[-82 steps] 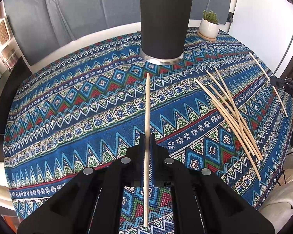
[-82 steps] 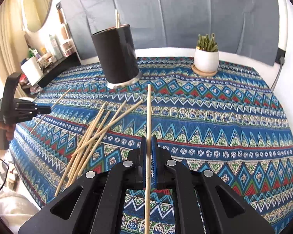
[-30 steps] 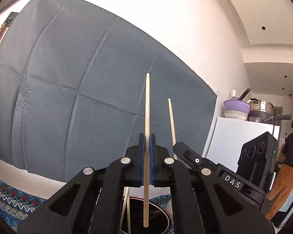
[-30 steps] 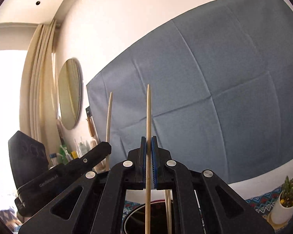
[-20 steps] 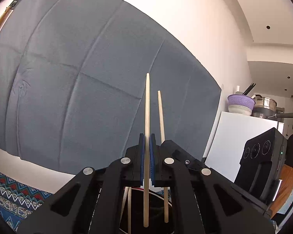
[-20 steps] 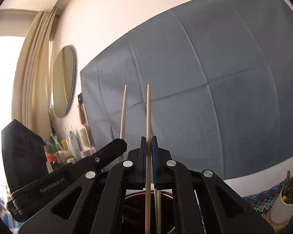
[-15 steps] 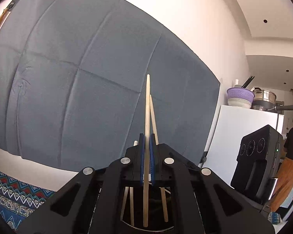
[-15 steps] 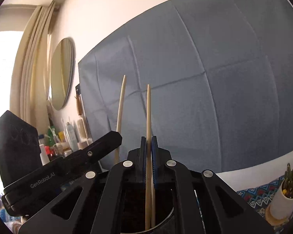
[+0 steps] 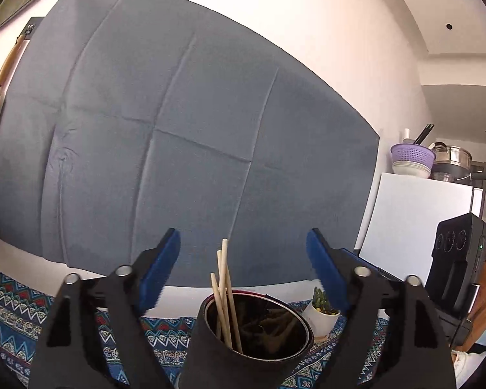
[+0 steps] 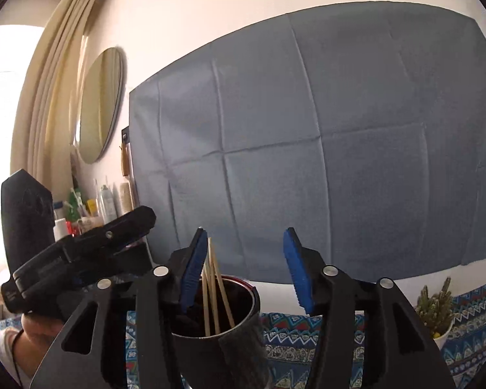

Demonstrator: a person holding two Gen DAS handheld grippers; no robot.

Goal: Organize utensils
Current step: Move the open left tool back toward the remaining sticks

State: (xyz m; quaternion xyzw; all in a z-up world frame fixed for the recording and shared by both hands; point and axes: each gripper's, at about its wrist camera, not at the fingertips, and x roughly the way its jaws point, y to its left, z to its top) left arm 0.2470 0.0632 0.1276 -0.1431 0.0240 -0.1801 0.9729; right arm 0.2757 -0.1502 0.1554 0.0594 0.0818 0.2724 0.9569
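A black cylindrical cup [image 9: 204, 356] stands on the patterned tablecloth [image 9: 16, 317] just below both grippers. Several wooden chopsticks [image 9: 223, 285] lean upright inside it. My left gripper [image 9: 243, 236] hangs above the cup, its jaws opening wide; the chopstick tips rise loose between the blue pads [image 9: 163, 269]. In the right wrist view my right gripper [image 10: 245, 236] is over the same cup [image 10: 239, 340], its jaws opening too. The chopsticks [image 10: 210, 285] stand near its left pad [image 10: 194, 269], with no pad pressing on them. The left gripper's body [image 10: 81, 249] shows there at the left.
A small potted succulent [image 9: 320, 311] [image 10: 437, 311] sits on the table behind the cup. A grey cloth [image 9: 178, 146] hangs on the wall. The right gripper's body [image 9: 457, 259] is close on the right. A hand [image 10: 39, 330] grips the left tool. Bottles [image 10: 107, 204] line a shelf at left.
Both grippers were shut on one chopstick each above the cup. Both have opened and let go, and the two chopsticks have dropped into the cup with the others.
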